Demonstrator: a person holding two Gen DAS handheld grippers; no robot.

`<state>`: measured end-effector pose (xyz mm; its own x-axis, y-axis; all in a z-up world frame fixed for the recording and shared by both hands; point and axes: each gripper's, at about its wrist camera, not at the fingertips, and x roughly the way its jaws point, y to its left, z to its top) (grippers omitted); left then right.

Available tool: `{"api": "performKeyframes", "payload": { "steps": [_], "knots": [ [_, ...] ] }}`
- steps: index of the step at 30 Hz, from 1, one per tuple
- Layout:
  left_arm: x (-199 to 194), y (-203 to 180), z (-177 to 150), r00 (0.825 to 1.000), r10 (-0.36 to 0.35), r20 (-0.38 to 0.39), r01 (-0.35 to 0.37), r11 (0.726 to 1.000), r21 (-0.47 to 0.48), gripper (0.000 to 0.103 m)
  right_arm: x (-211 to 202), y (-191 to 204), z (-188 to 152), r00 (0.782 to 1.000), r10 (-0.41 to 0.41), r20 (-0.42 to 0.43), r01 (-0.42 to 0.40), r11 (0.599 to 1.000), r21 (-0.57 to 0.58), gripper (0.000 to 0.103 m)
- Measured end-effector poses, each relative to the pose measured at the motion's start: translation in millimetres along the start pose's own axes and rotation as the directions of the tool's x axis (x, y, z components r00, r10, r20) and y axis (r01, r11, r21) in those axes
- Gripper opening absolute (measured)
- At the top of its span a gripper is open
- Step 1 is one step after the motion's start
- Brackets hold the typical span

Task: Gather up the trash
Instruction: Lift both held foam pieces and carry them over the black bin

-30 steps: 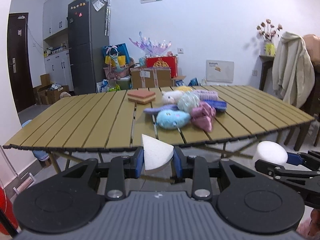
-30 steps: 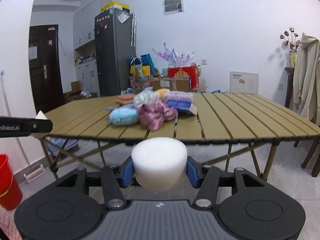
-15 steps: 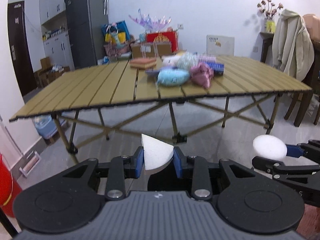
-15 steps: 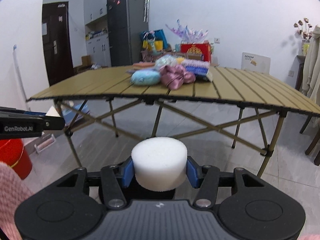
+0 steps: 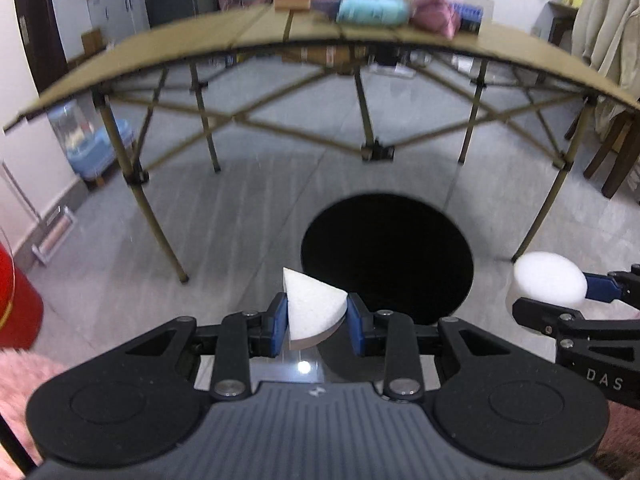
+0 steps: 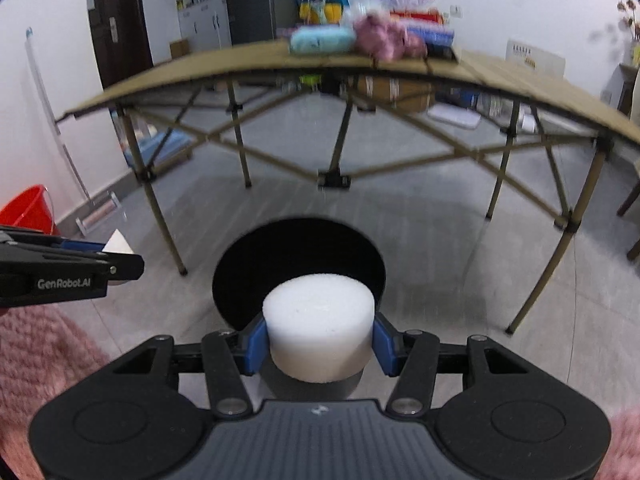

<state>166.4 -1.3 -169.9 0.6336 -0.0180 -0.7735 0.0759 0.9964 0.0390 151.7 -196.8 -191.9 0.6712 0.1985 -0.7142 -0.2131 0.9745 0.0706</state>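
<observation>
Clamped jaws on both grippers carry white foam over a black bin on a grey floor. Blue pads of the left gripper (image 5: 316, 320) press the two flat sides of a foam wedge (image 5: 314, 304), its point up and its curved edge toward the camera. Pads of the right gripper (image 6: 319, 340), set wider, squeeze a foam cylinder (image 6: 319, 330) that stands upright between them.

Both tools tilt downward. Just beyond the left gripper's fingers, slightly to their right, gapes the round mouth of the bin (image 5: 468, 264); from the right wrist the same bin (image 6: 220, 276) sits directly ahead of the cylinder, which hides its near rim. The two grippers are side by side and apart, each in the other's camera: the cylinder (image 5: 550, 284) at the right edge of the left view, the wedge (image 6: 118, 246) at the left edge of the right view.

Farther out stands a folding table (image 6: 172, 76) with tan slats and crossed legs, a heap of soft toys (image 6: 356, 38) on its top. A red bucket (image 6: 28, 210) is off to the left by the wall. Pink fuzzy sleeves (image 6: 44, 352) edge the lower corners.
</observation>
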Motion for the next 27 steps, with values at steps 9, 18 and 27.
{"api": "performKeyframes", "payload": {
  "steps": [9, 18, 27],
  "knots": [
    [34.1, 8.1, -12.5, 0.992, 0.005, -0.125, -0.009, 0.999, -0.031, 0.031, 30.4, -10.3, -16.7, 0.993, -0.008, -0.115, 0.016, 0.998, 0.065, 0.052],
    [53.7, 3.8, -11.5, 0.978, 0.010, -0.210, -0.017, 0.999, -0.032, 0.031, 49.8, -19.4, -19.6, 0.987, -0.021, -0.157, 0.037, 0.994, 0.100, 0.052],
    [75.2, -8.0, -3.8, 0.960, 0.008, -0.279, -0.013, 1.000, -0.017, 0.031, 66.1, -28.6, -16.1, 0.983, -0.045, -0.177, 0.065, 0.992, 0.107, 0.052]
  ]
}}
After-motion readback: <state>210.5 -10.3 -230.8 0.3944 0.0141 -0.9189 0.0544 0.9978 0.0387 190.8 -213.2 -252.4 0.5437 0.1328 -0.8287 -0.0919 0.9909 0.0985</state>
